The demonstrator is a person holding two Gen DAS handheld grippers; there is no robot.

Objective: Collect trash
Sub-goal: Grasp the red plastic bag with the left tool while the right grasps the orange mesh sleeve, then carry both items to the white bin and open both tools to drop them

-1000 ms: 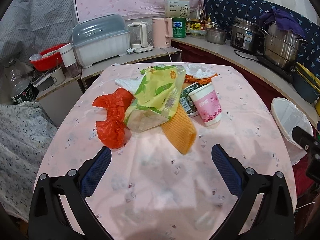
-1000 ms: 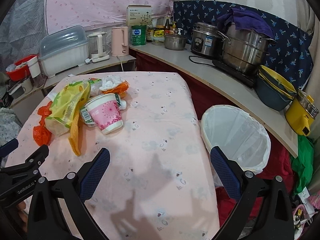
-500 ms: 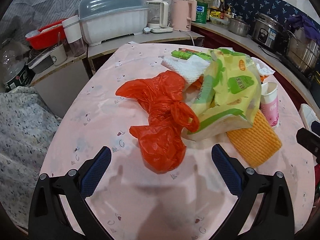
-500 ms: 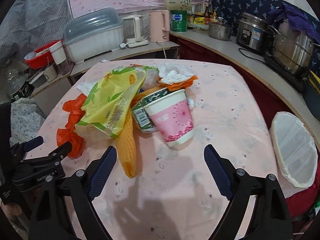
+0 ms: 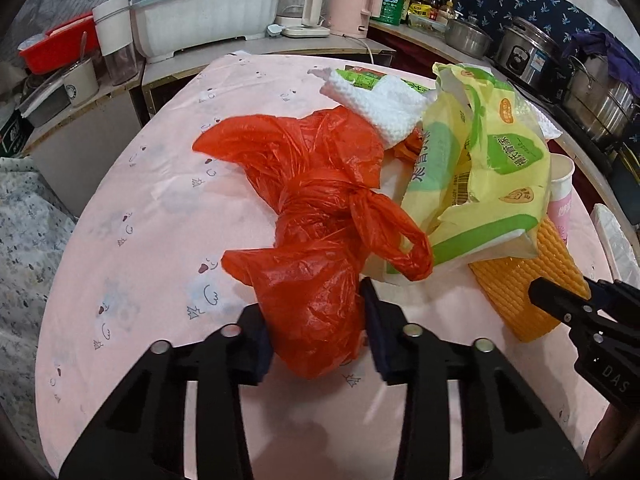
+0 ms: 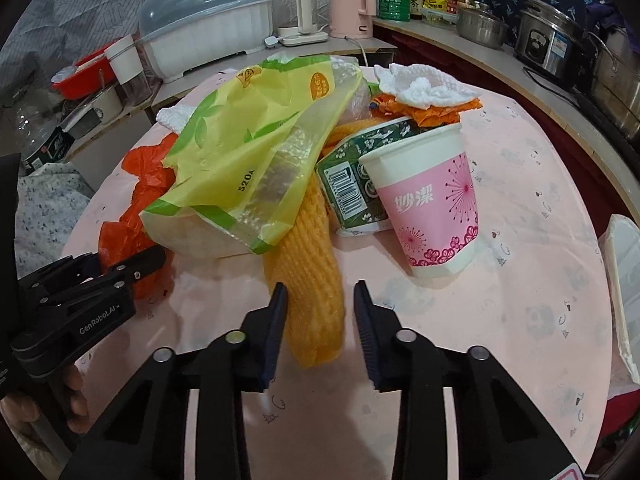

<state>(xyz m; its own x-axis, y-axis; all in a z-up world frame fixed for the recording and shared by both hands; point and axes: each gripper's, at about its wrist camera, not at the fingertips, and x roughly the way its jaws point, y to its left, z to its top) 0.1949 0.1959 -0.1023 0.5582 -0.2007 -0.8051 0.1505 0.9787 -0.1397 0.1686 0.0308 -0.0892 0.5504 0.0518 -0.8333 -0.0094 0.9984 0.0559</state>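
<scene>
Now both grippers are down at the pile of trash on the pink table (image 5: 140, 240), and both are squeezing in.

On the left side, the left gripper (image 5: 316, 334) has the red plastic bag (image 5: 312, 248) between its two fingers. The fingers are closing, and the blue pads already touch the crinkly bottom part of the bag on both sides. The bag is tied in a knot in the middle, with a loop sticking out. It looks thin and slippery. If the fingers pinch only a small fold, the bag could slide out when it gets lifted. The loop also lies against the yellow and green wrapper (image 5: 480, 176), so that wrapper might get dragged along.

On the right side, the right gripper (image 6: 320, 328) has the end of the orange knit cloth (image 6: 312, 280) between its fingers. They are closing too. The left pad is right at the cloth, but there looks to be a small gap at the right pad, so I do not think it is held yet. The cloth is soft and bumpy, and its far end is tucked under the wrapper and a green carton (image 6: 352, 176). Pulling it could tip the pink paper cup (image 6: 432, 200) standing just beside the carton, or knock the pile over.

A white trash bin (image 6: 624, 280) waits past the table's right edge.
</scene>
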